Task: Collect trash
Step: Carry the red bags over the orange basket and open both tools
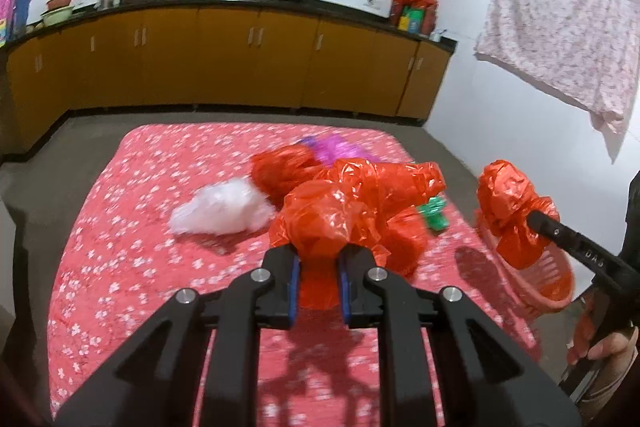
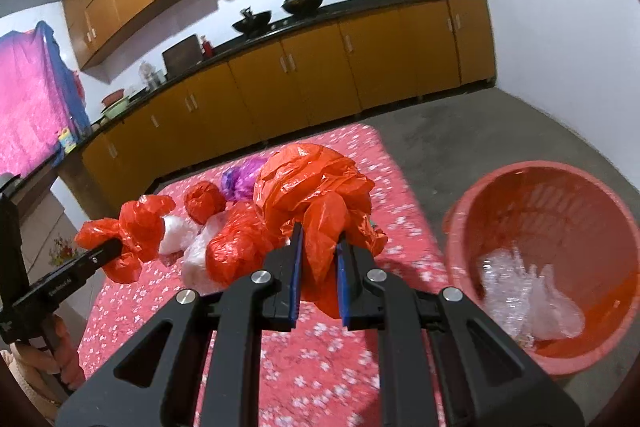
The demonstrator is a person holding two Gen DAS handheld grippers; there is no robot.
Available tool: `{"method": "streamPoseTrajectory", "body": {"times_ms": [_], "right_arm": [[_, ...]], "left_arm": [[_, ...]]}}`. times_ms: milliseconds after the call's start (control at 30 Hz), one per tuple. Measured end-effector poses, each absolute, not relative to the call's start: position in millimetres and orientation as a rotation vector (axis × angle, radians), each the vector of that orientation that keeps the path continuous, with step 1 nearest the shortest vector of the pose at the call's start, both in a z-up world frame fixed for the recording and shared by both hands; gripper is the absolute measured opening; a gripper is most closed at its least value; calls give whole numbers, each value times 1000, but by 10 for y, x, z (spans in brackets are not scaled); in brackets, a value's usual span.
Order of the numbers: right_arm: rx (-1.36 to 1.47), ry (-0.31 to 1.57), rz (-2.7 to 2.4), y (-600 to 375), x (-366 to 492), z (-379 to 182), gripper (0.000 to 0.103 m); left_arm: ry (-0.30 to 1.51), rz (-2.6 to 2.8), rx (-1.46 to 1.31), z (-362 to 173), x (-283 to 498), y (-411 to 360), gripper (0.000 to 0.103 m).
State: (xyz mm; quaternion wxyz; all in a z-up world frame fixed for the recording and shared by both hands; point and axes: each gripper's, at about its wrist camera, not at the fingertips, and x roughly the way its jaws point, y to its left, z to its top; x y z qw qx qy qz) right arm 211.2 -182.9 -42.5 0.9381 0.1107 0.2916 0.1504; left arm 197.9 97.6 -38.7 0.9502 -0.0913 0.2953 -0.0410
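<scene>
Each gripper, left (image 1: 318,281) and right (image 2: 318,281), is clamped on a crumpled red bag (image 1: 320,223), lifted clear for dropping into the basket (image 2: 520,187).

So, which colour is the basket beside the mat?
Red basket, seen best from the right wrist.

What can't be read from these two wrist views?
- Left wrist view: green item mostly hidden behind the red bags; identity unclear.
- Left wrist view: white clump motion-blurred.
- Right wrist view: basket bottom covered by clear plastic.
- Both views: mat's near edge hidden by gripper bodies.
</scene>
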Motion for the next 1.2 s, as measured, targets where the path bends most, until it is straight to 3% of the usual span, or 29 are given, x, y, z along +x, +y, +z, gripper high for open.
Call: {"method": "streamPoseTrajectory", "body": {"times_ms": [633, 1200], "right_arm": [[232, 484, -50, -2820, 1508, -214, 15], [285, 502, -165, -3316, 1486, -456, 15]], "left_arm": [[580, -365, -122, -149, 2171, -579, 16], [601, -497, -75, -234, 2470, -1480, 16]]}}
